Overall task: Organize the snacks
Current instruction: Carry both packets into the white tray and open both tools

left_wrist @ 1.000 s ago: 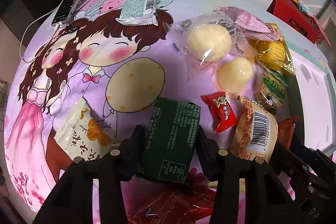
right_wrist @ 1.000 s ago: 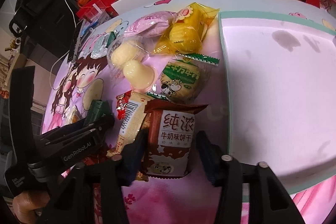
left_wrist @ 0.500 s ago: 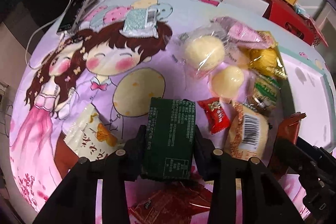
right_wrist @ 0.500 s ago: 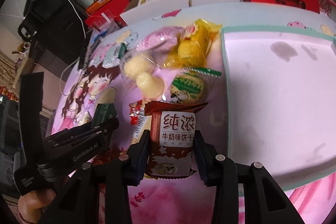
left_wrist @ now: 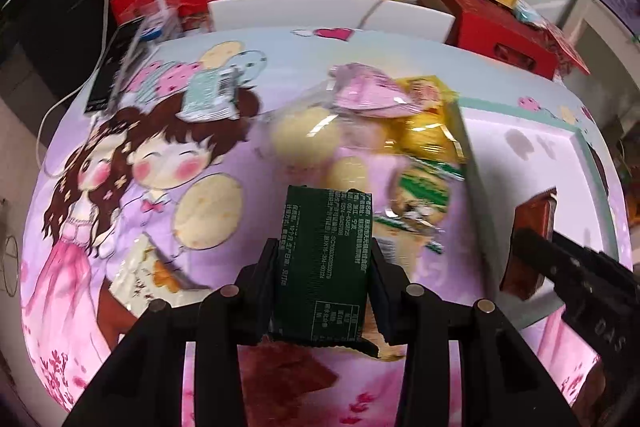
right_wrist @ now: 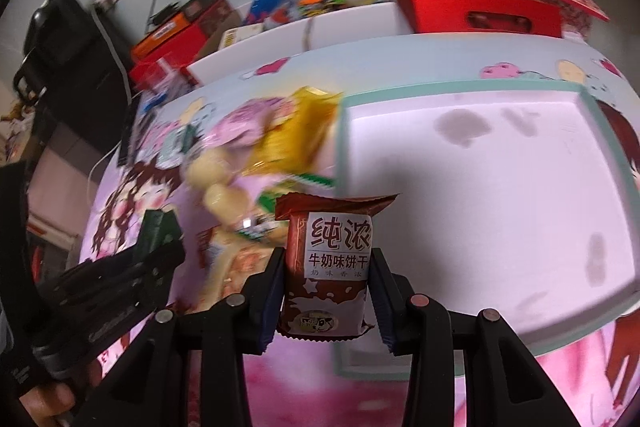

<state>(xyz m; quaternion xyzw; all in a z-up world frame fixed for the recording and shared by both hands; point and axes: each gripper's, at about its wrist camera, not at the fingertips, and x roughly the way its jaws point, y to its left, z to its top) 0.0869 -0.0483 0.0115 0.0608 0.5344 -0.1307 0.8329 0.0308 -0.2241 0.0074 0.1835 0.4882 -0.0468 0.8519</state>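
Note:
My left gripper [left_wrist: 324, 263] is shut on a dark green snack packet [left_wrist: 326, 259] and holds it above the cartoon-print table. My right gripper [right_wrist: 328, 275] is shut on a brown milk-biscuit packet [right_wrist: 330, 267], lifted near the left rim of the white tray [right_wrist: 480, 163]. In the left wrist view the brown packet [left_wrist: 530, 239] and the right gripper show at right, over the tray [left_wrist: 520, 155]. In the right wrist view the green packet [right_wrist: 158, 227] shows at left. A pile of snacks [left_wrist: 360, 131] lies left of the tray.
Loose packets lie on the table: a teal one [left_wrist: 210, 95] far left, a cream one [left_wrist: 148, 267] near left, a red-brown one [left_wrist: 280, 375] under my left gripper. A phone [left_wrist: 110, 67] lies at the far left edge. Boxes [left_wrist: 492, 23] and clutter crowd the back.
Both grippers closed on their packets and lifted them off the table. The view has risen and swung toward the tray on the right.

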